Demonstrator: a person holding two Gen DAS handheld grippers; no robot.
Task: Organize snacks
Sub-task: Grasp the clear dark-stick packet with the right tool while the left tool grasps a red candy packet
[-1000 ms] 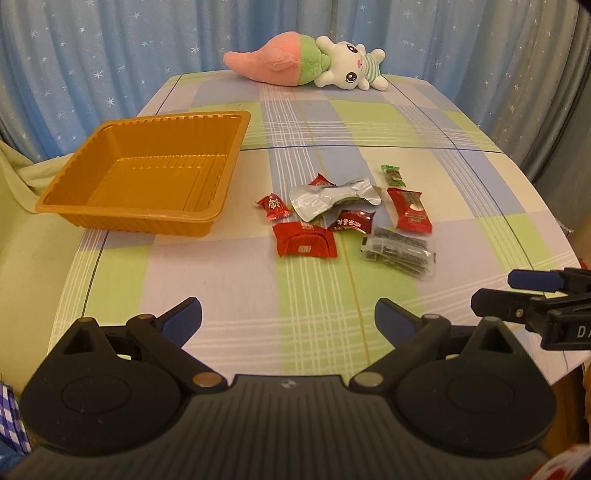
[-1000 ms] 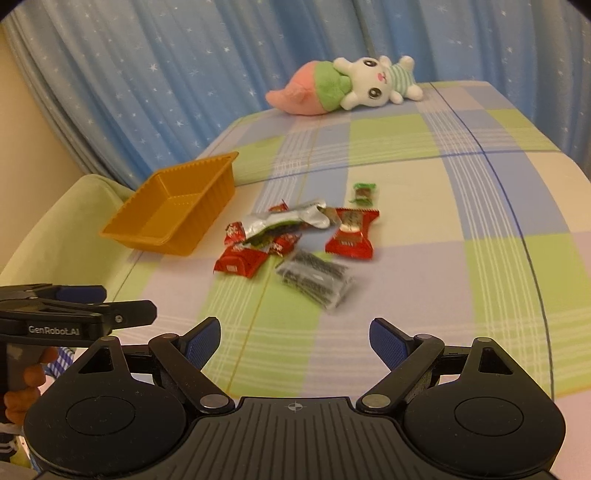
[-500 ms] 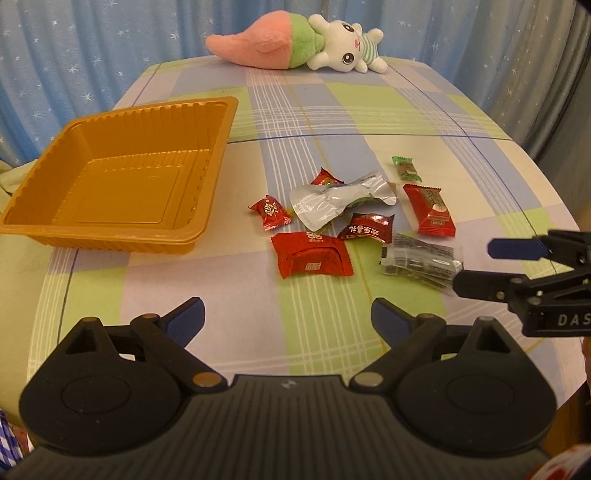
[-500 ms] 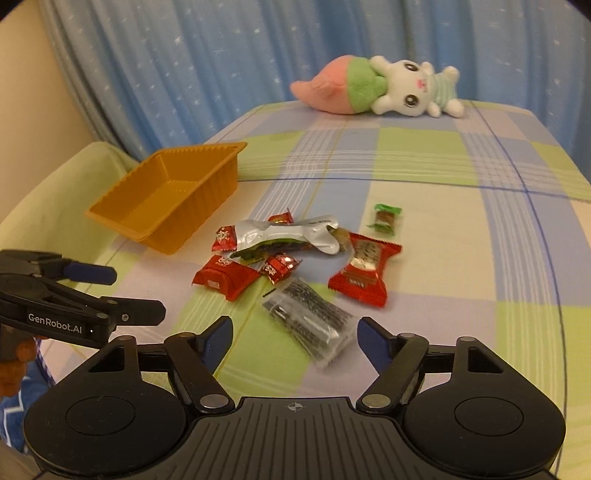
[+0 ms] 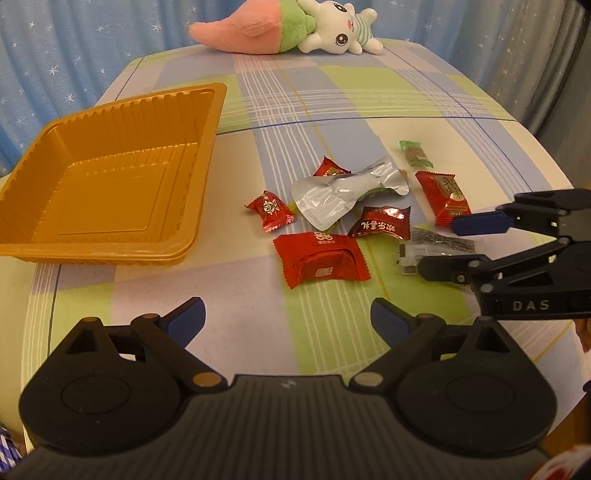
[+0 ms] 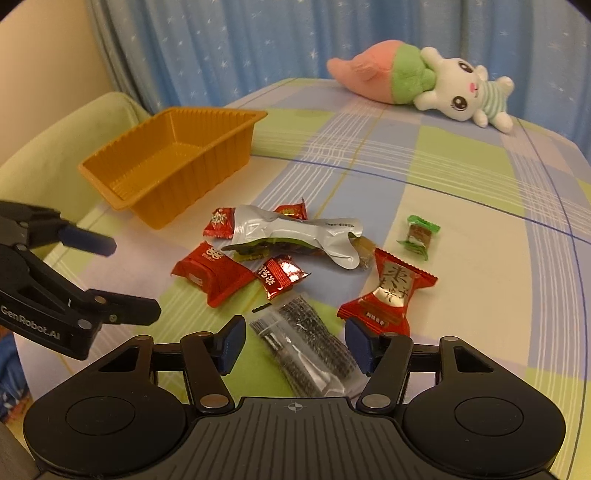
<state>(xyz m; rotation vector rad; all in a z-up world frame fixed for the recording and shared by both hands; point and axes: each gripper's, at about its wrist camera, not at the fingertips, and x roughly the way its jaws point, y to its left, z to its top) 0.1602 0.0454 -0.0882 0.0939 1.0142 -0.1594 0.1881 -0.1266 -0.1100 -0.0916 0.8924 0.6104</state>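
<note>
Bare tablecloth (image 5: 155, 295) before the orange tray (image 5: 110, 192); snack pile (image 6: 280, 254) seemingly crowding the right.

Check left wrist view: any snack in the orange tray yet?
No. The orange tray is bare inside, and all the wrapped snacks, like the big red packet, lie on the tablecloth beside it.

Left wrist view: low over the near edge of the table (image 5: 258, 110), looking forward and down; orange tray (image 5: 110, 184) far left, snack pile (image 5: 343, 221) centre-right, plush toy (image 5: 288, 26) at the far edge. Right wrist view: nearer the snack pile (image 6: 295, 258), from the right, angled toward the tray (image 6: 173, 166). Shared: tray, snacks, plush toy (image 6: 424, 85); each view shows the other gripper
</note>
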